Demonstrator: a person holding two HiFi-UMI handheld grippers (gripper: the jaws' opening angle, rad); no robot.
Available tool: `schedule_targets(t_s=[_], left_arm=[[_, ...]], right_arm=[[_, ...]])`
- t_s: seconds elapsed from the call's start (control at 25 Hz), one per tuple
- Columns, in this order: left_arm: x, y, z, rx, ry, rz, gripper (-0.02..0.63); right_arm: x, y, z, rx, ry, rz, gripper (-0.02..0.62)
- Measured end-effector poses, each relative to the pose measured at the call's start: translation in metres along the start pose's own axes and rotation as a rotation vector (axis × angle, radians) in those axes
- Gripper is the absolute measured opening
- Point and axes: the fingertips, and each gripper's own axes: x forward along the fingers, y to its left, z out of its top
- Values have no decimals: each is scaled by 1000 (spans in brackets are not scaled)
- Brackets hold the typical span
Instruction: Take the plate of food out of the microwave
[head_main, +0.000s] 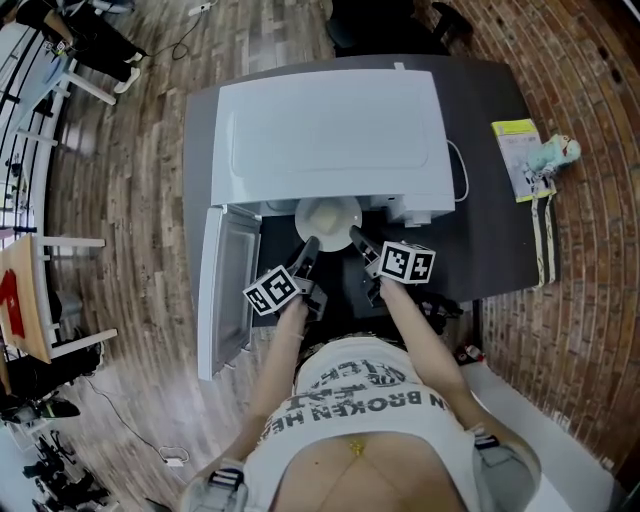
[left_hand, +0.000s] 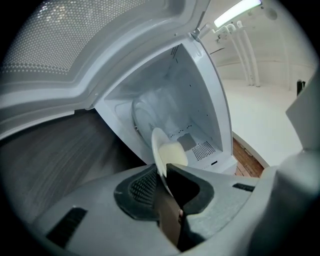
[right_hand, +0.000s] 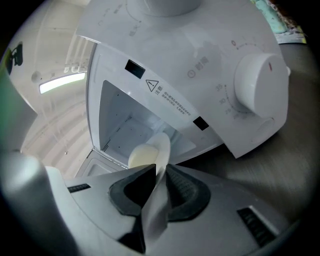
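A: Got the plate (head_main: 328, 217)?
B: Yes. Pinched at the rim by the left gripper (head_main: 311, 245) on one side and by the right gripper (head_main: 356, 234) on the other. Clamped tight at both sides.
A: And where now?
B: Right at the mouth of the microwave (head_main: 330, 130), partly out, up off the table (head_main: 490, 250). With food (left_hand: 175, 152) in the middle, a pale lump.
A: Anything to fear?
B: Plenty, most likely. Only gripping a thin rim, so could slip. Pull faster with one hand and might tilt the plate and dump the food. Swing too far to the left and might bump the door (head_main: 225, 290), hanging open there.
A: Seen in the head view only?
B: Both grippers at once, the door swung wide, and the whole top of the microwave. No look inside, though.
A: And up close?
B: In the left gripper view, deep inside: the glass tray (left_hand: 142, 112) at the back and little holes (left_hand: 204, 149) in the wall. In the right gripper view, the big dial (right_hand: 260, 82) on the front. Not there in the left one.
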Motion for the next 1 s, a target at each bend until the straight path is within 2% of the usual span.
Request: schedule_targets(t_s=[0.6, 1.0], left_arm=[[-22, -11, -41, -33, -96, 40, 58], [-49, -1, -46, -58, -99, 15, 58]], right_arm=[[-28, -9, -18, -38, 82, 67, 60], [-31, 7, -43, -52, 82, 49, 60]])
